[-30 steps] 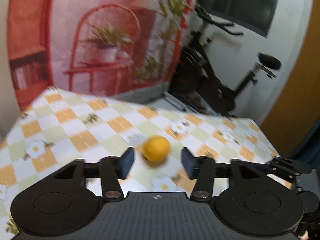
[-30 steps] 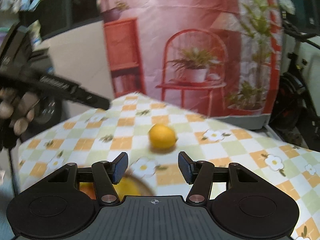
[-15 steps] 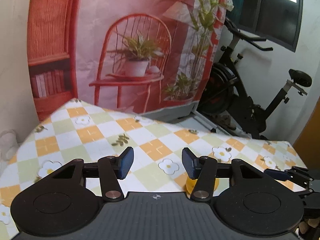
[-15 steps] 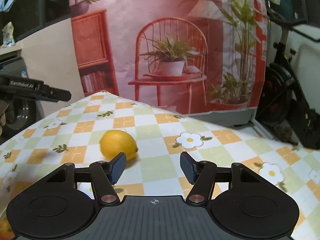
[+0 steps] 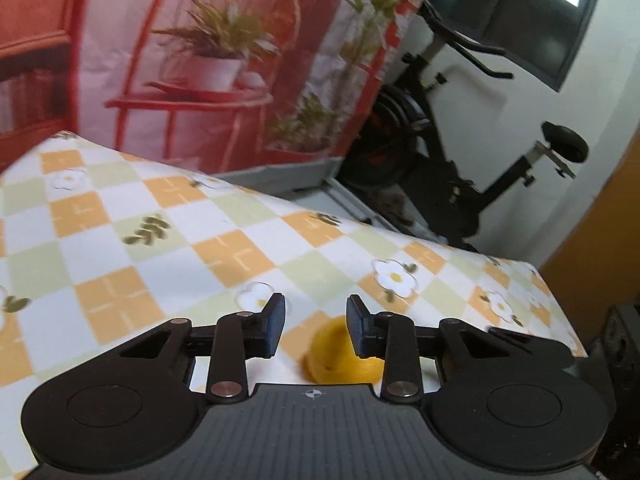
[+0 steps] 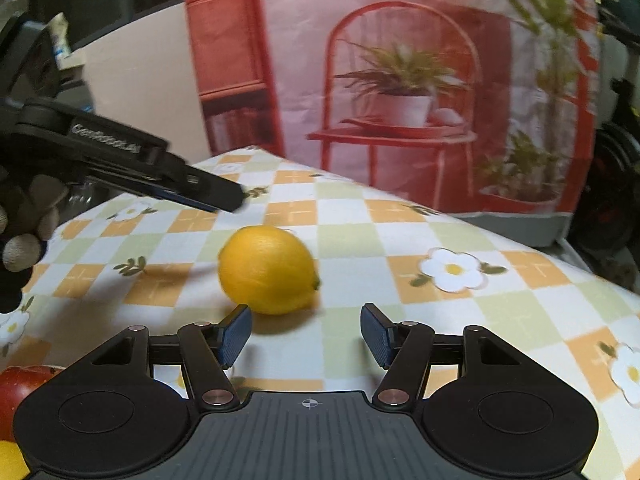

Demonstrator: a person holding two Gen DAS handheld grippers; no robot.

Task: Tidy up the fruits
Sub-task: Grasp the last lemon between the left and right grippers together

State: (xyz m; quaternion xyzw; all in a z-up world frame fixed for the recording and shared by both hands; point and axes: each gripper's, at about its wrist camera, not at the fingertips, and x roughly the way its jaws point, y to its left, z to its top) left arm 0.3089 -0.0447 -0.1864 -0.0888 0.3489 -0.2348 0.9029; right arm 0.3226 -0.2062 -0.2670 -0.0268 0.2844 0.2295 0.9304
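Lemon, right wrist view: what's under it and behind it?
The lemon sits on the checkered tablecloth, casting a shadow there. Behind it: more cloth, then the printed backdrop. Its contact patch is hidden.

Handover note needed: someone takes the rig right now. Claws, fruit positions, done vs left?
Left claw: open, empty, hovering over the checkered tablecloth, with the lemon low by its right finger.
Right claw: open, empty, facing the same lemon, which lies just ahead and slightly left of centre.
Fruit: the lemon sits loose on the cloth, touching neither claw. A red apple and another yellow fruit show at the right view's lower left edge; what they rest in is hidden.
Done: cannot tell.
Left: grasp the lemon, likely with the right claw, and place it with the others.
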